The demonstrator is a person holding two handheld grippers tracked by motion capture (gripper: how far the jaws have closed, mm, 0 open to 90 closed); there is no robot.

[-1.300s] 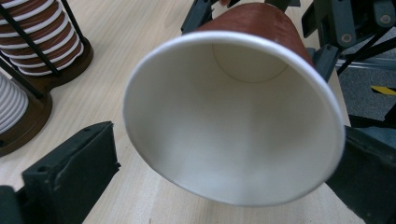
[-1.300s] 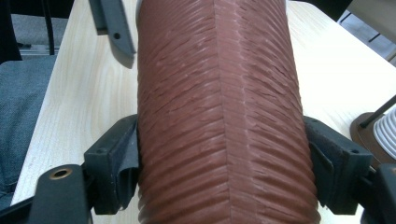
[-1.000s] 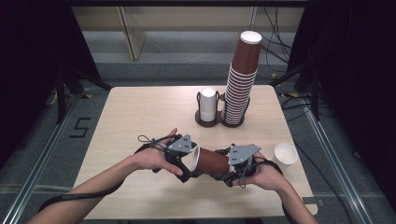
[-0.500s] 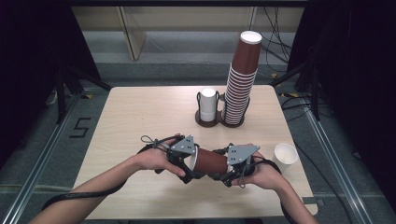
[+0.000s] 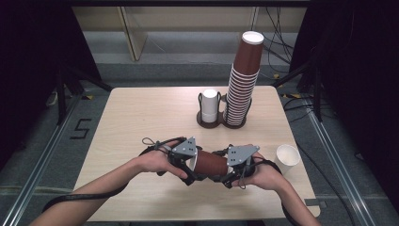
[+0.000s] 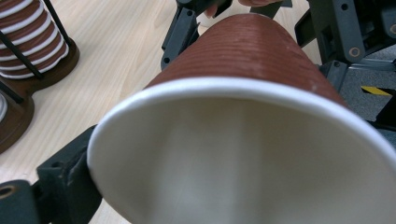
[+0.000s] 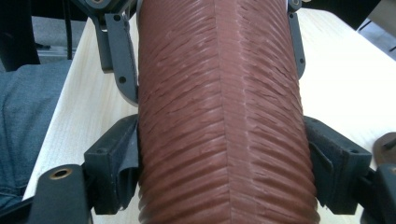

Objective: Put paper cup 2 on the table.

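a pale wooden tabletop stands on a grey floor marked with a black numeral five; dark curtains flank both sides, cables trail at the back right, and a light wooden panel leans behind

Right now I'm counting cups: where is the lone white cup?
In the high view, the white cup stands upright near the table's right edge, just right of the right hand-held gripper.

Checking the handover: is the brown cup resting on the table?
No, the brown cup lies sideways between both grippers, lifted off the table.
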